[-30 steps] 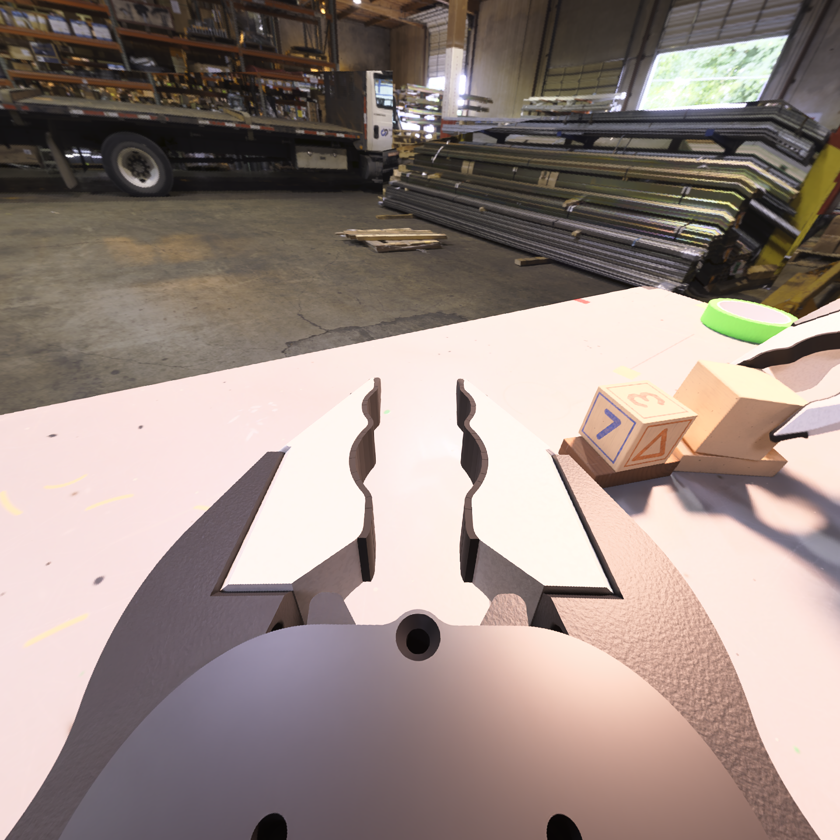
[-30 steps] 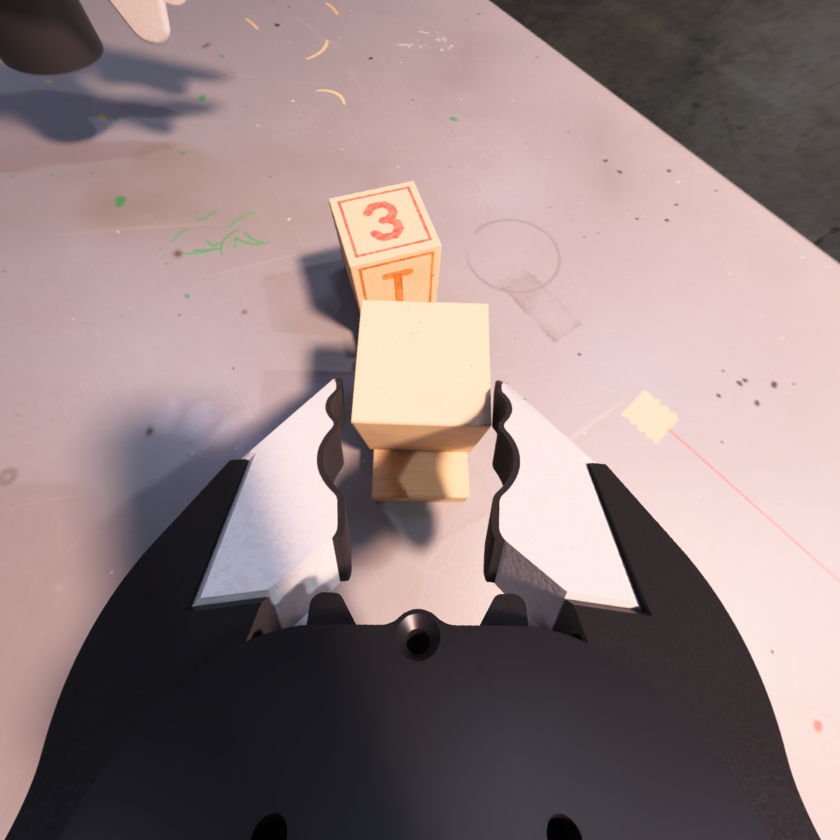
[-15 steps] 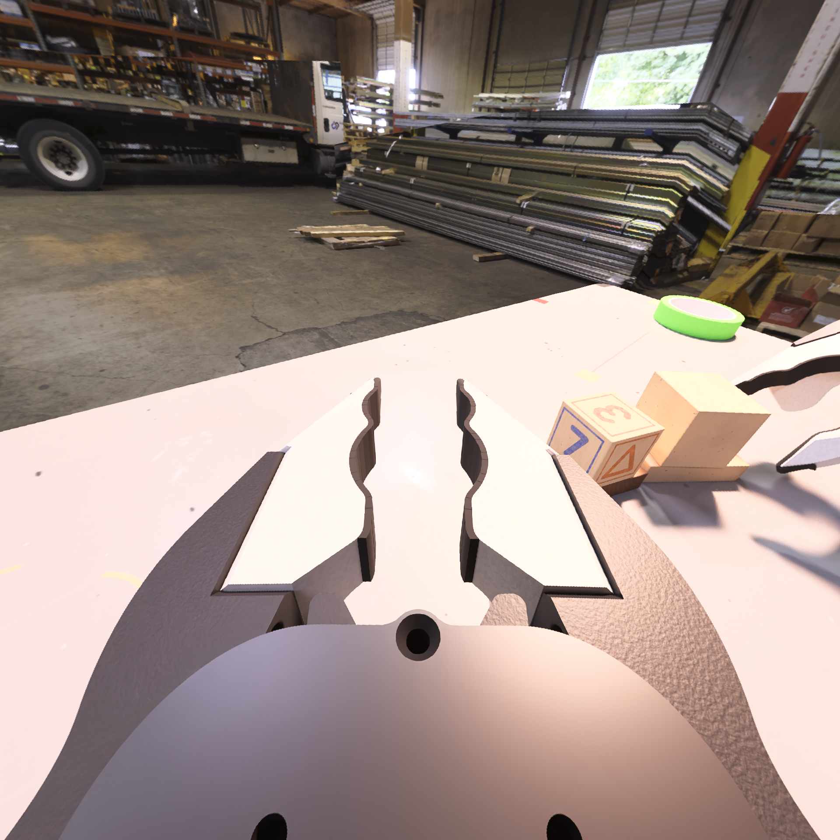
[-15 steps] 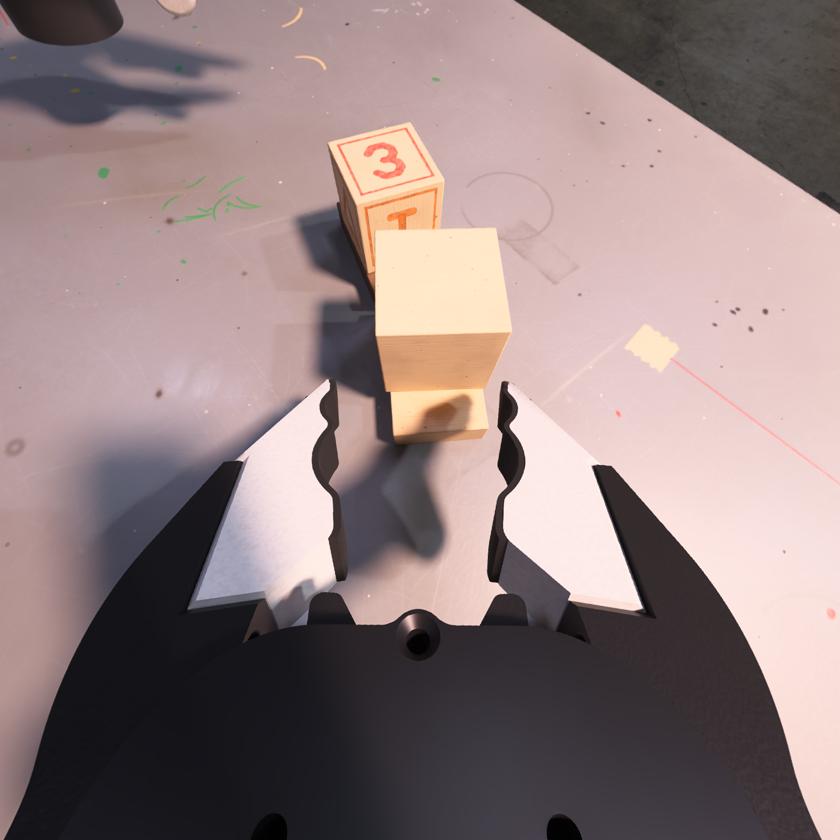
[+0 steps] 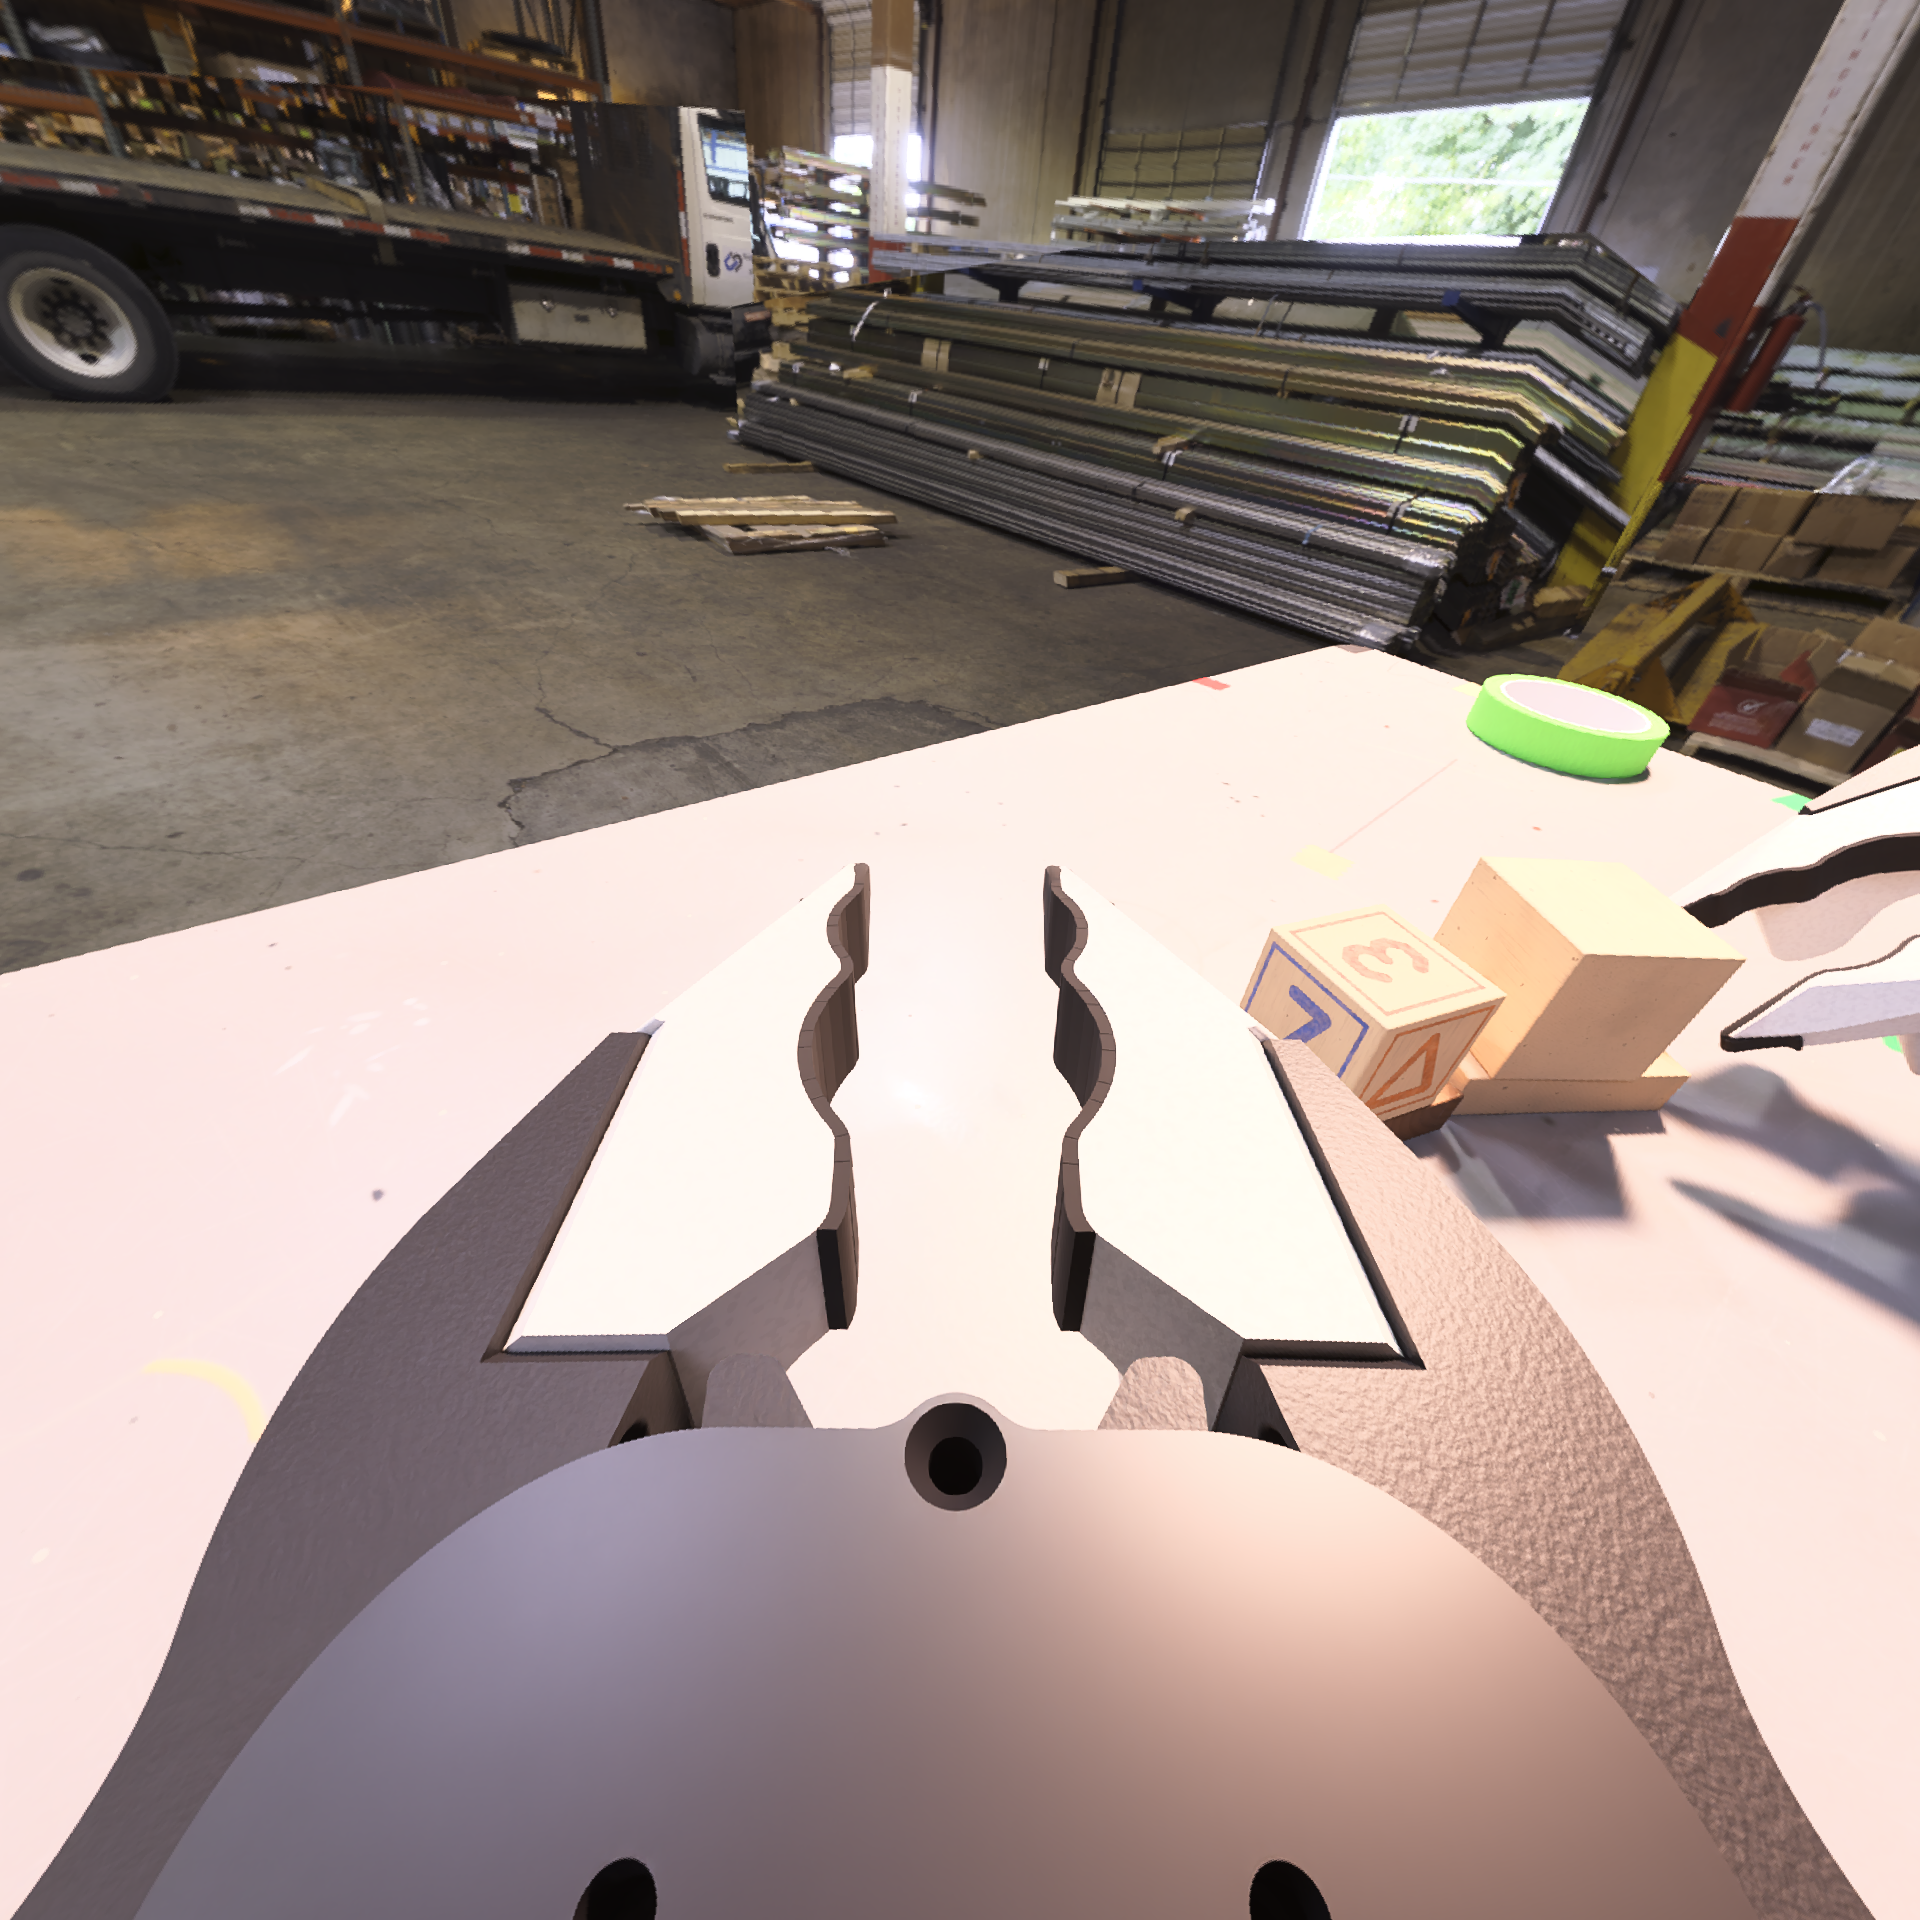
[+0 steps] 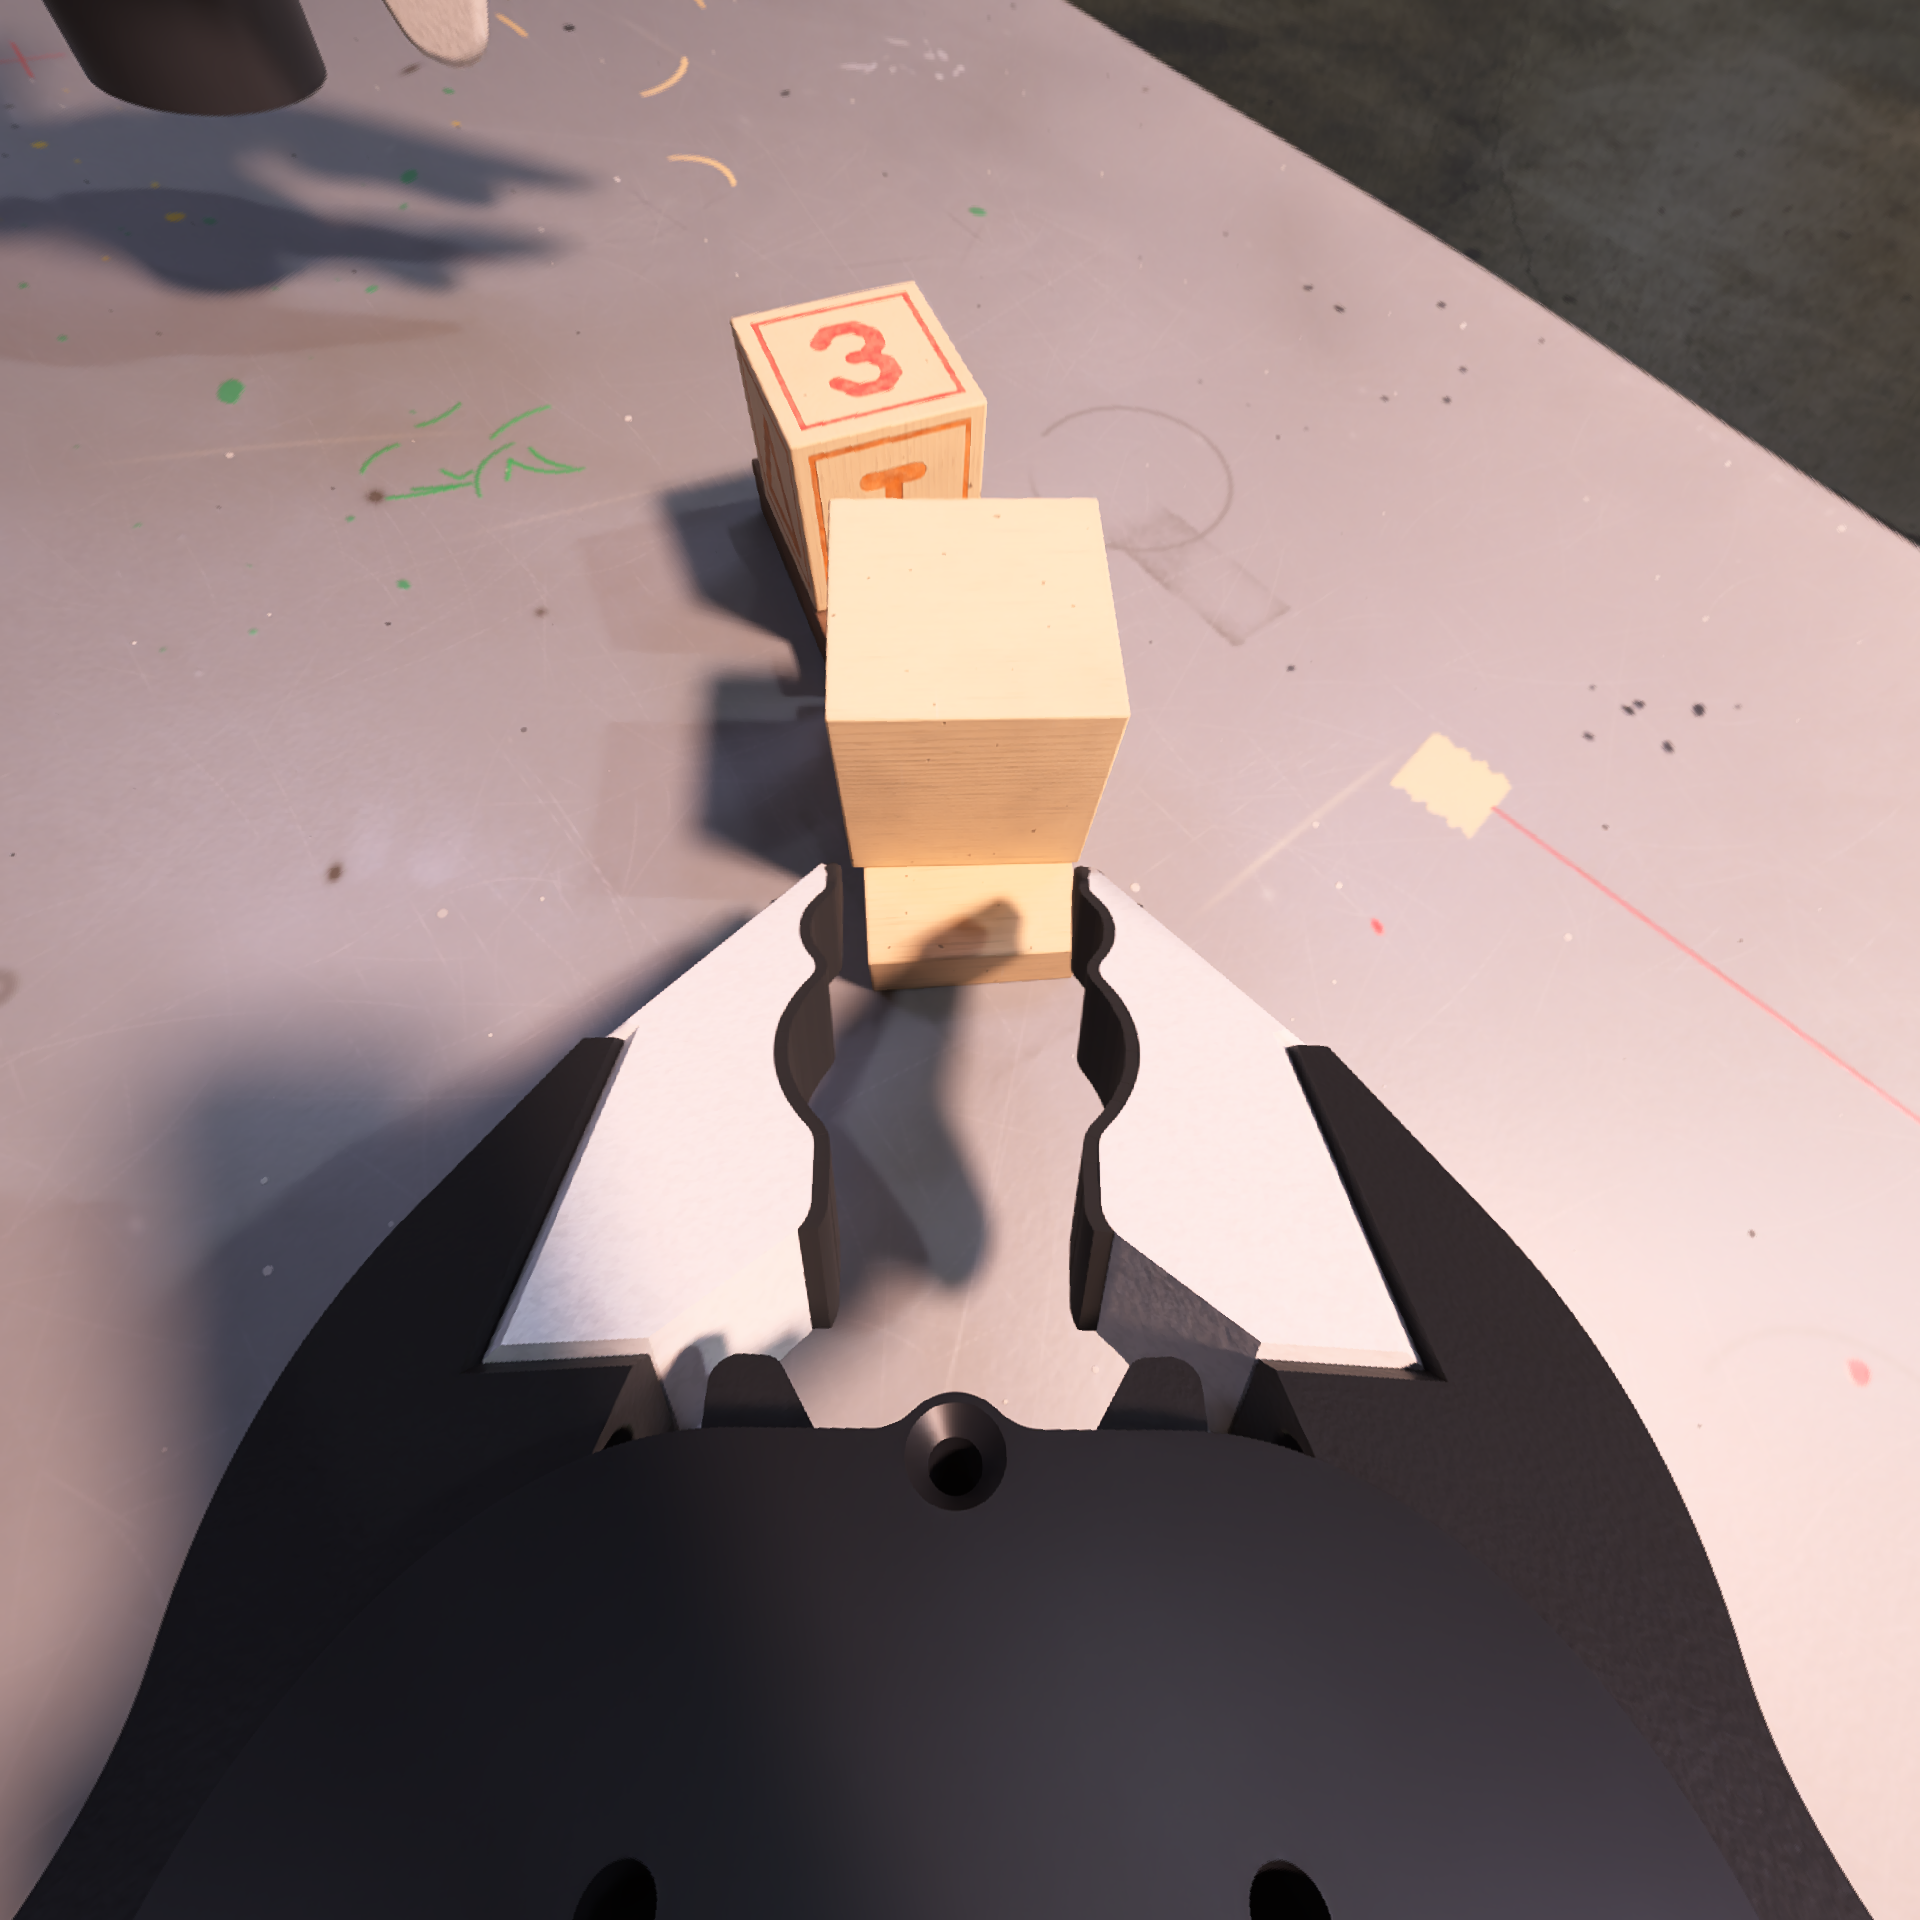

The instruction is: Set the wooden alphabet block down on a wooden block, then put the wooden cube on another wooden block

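Note:
The wooden alphabet block (image 5: 1371,997) stands on a dark flat wooden block (image 5: 1429,1117). The plain wooden cube (image 5: 1579,966) stands on a pale flat wooden block (image 5: 1558,1091) right beside it. In the right wrist view the cube (image 6: 971,665) sits on the pale block (image 6: 966,925), with the alphabet block (image 6: 857,384) behind it. My right gripper (image 6: 954,883) is open and empty, just short of the cube and not touching it. My left gripper (image 5: 956,883) is open and empty over bare table, left of the blocks.
A green tape roll (image 5: 1564,722) lies near the table's far right corner. The table edge (image 5: 727,800) runs across ahead of the left gripper, with warehouse floor beyond. The left gripper's body (image 6: 187,52) shows at the top left of the right wrist view.
My right gripper has let go of the cube, drawn back from it, and its jaws have narrowed somewhat. The left wrist view has swung right, so the blocks sit nearer its centre.

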Robot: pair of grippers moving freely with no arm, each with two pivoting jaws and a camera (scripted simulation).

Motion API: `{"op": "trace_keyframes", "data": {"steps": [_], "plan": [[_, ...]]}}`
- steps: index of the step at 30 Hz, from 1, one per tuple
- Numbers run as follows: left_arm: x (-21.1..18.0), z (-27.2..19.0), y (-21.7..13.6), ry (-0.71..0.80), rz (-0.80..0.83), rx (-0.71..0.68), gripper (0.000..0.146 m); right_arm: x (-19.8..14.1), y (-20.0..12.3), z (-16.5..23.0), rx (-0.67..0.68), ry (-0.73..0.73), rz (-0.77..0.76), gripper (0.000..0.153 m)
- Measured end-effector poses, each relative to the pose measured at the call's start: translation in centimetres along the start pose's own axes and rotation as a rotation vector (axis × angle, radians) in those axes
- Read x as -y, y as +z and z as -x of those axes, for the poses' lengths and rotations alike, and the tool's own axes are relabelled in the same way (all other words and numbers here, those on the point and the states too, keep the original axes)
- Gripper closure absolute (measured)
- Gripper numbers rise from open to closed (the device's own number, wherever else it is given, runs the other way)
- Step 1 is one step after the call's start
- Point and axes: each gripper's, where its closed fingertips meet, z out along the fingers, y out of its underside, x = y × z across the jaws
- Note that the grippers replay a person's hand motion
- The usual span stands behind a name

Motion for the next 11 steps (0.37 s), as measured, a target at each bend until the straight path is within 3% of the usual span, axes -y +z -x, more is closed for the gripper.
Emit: {"op": "trace_keyframes", "data": {"steps": [4, 11], "plan": [[0.0, 0.3, -0.4, -0.008, -0.002, 0.012, 0.113, 0.6, -0.1, -0.1, 0.019, -0.013, -0.050, 0.095], [-0.2, 1.0, -1.5, -0.007, -0.001, 0.044, 0.113, 1.0, 0.1, -0.2, 0.083, -0.023, -0.071, 0.087]]}}
